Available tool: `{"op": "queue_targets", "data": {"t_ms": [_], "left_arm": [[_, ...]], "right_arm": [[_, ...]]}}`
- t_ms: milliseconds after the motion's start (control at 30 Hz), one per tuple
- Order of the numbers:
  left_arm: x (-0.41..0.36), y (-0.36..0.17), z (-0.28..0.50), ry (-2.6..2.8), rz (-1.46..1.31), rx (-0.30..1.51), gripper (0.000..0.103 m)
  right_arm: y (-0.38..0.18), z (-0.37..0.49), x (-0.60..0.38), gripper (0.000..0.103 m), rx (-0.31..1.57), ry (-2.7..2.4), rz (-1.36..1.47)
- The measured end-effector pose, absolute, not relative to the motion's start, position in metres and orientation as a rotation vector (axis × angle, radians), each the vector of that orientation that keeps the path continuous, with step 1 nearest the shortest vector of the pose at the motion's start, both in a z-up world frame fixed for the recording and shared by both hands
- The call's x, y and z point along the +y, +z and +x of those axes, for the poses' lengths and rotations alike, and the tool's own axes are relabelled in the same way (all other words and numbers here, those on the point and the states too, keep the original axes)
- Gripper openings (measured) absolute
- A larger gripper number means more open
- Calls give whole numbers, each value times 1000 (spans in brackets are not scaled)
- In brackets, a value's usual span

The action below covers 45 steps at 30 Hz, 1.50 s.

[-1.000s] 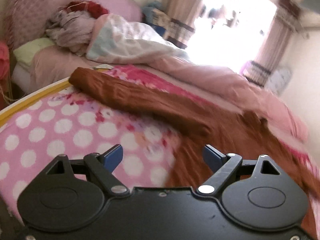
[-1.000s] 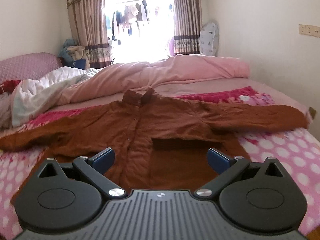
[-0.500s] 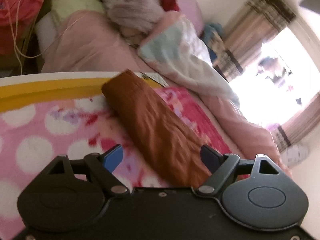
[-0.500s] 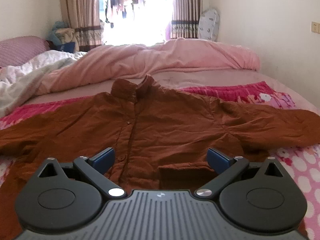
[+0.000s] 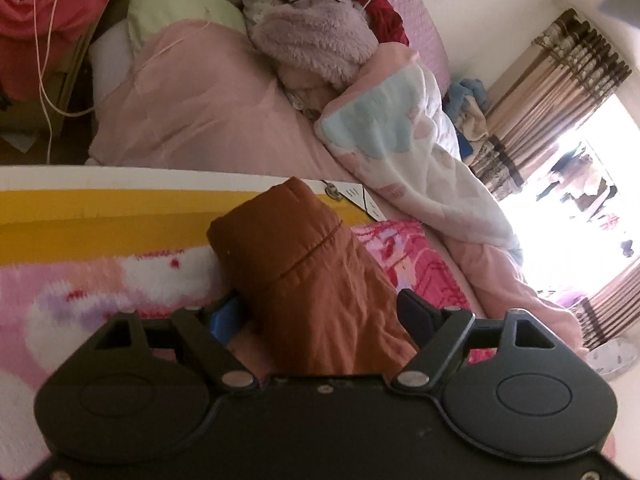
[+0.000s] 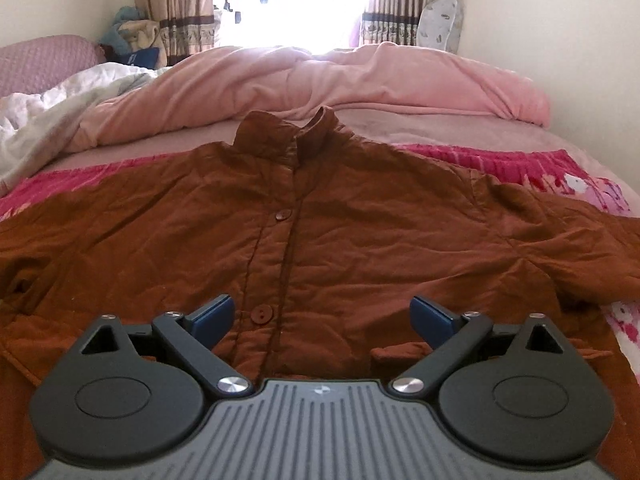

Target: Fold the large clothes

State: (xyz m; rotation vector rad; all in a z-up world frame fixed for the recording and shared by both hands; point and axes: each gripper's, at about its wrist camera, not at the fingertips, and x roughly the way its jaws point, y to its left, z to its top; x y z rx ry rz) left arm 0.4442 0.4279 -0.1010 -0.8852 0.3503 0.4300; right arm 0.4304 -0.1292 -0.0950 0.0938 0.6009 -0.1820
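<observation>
A rust-brown button-up jacket [image 6: 340, 232] lies front up and spread flat on the bed, collar towards the window, sleeves out to both sides. In the left wrist view its sleeve end [image 5: 296, 256] lies on the pink dotted blanket [image 5: 80, 292]. My left gripper [image 5: 320, 314] is open, its fingers straddling the sleeve close behind the cuff. My right gripper [image 6: 322, 316] is open and empty, low over the jacket's front near the button placket.
A pink duvet [image 6: 360, 76] is heaped beyond the collar. A white and blue quilt [image 5: 420, 152], pillows and a fluffy garment [image 5: 316, 40] lie near the headboard. The blanket's yellow border [image 5: 100, 208] runs by the cuff. Curtains [image 6: 176, 4] frame the bright window.
My left gripper has moved along the sleeve to its cuff and dropped down around it. My right gripper has moved forward and lower over the jacket's front. Both stay open.
</observation>
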Motion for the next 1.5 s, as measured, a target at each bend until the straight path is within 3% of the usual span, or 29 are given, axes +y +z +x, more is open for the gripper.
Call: {"op": "queue_targets", "data": {"t_ms": [33,100,200,300,633,967,1033,1067,1133,1200,1333,1500], "left_arm": [[426,-99,444,443,-869,357,63],[429,-99,450,460,-856,369,29],[433,-98,454,453,-862,370,14],[428,-85,452,438,-847,354,11],[327,5,458,193,-666,274,10],[109,55,479,-340,-552,298,11],[54,44,484,-418,-498,359,28],[29,35,487,-434,-457,395,56],[-5,18,490,-466,-383,465,56],[-14,8,488,-482,-347,495,56],[19,8,478,-410,-325,467,56],[94,3,480,-245,-372,474,56]], "right_arm": [[-95,430,-130,103,601,-185,98],[-94,431,-131,103,597,-183,99],[-93,429,-133,103,592,-184,90],[-91,425,-137,103,587,-191,87],[-86,402,-169,103,574,-217,167],[-79,375,-191,103,549,-214,207],[-80,372,-195,103,552,-222,215],[-80,371,-198,103,554,-226,224],[-82,369,-202,103,569,-222,252],[-82,369,-205,101,574,-200,274],[-82,380,-211,78,574,-111,343],[-90,430,-210,71,604,102,525]]}}
